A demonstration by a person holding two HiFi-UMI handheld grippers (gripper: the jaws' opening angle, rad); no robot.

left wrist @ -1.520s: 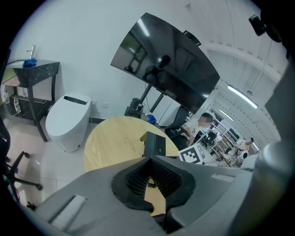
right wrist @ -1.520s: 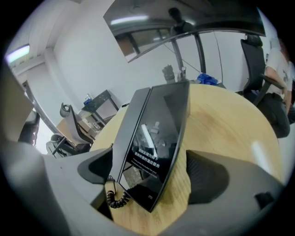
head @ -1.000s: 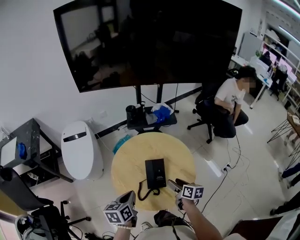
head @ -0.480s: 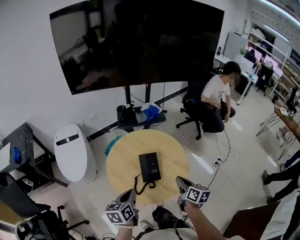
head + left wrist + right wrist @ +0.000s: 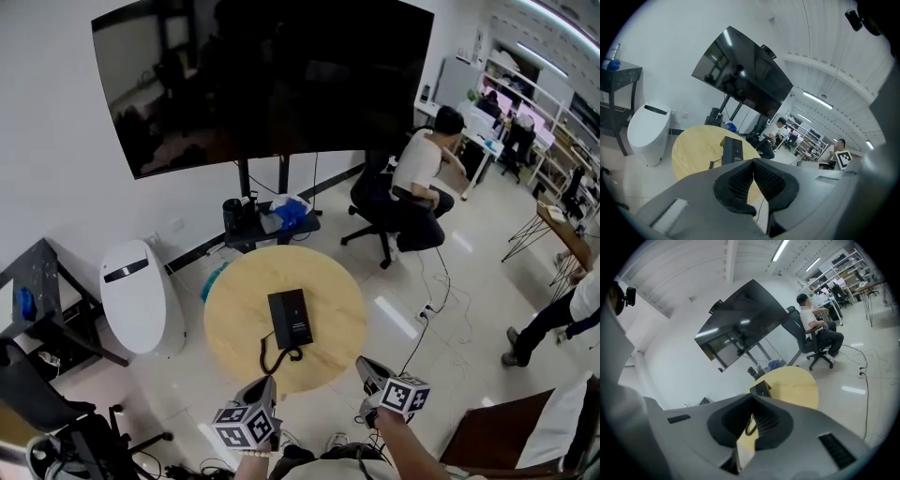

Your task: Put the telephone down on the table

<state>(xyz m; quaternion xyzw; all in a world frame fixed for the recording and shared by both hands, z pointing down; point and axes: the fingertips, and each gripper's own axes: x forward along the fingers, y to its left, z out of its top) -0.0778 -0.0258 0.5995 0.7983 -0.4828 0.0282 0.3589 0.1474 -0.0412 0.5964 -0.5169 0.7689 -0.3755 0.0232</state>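
Head view shows the black telephone lying flat at the centre of the round table, while the left gripper and right gripper, low in the frame, point toward it, each with jaws pressed together on nothing.

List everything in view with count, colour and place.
telephone: one, black, lying mid-table
cord: one, black, coiled, on the table at the telephone's near end
table: one, light wood, round, centre
screen: one, black, behind the table
shelf: one, black, low, under the screen
pod-shaped unit: one, white, left of the table
side table: one, black, far left
seated person: one, white top, back right; others farther right
left gripper: one, grey, shut, empty, short of the table
right gripper: one, grey, shut, empty, short of the table
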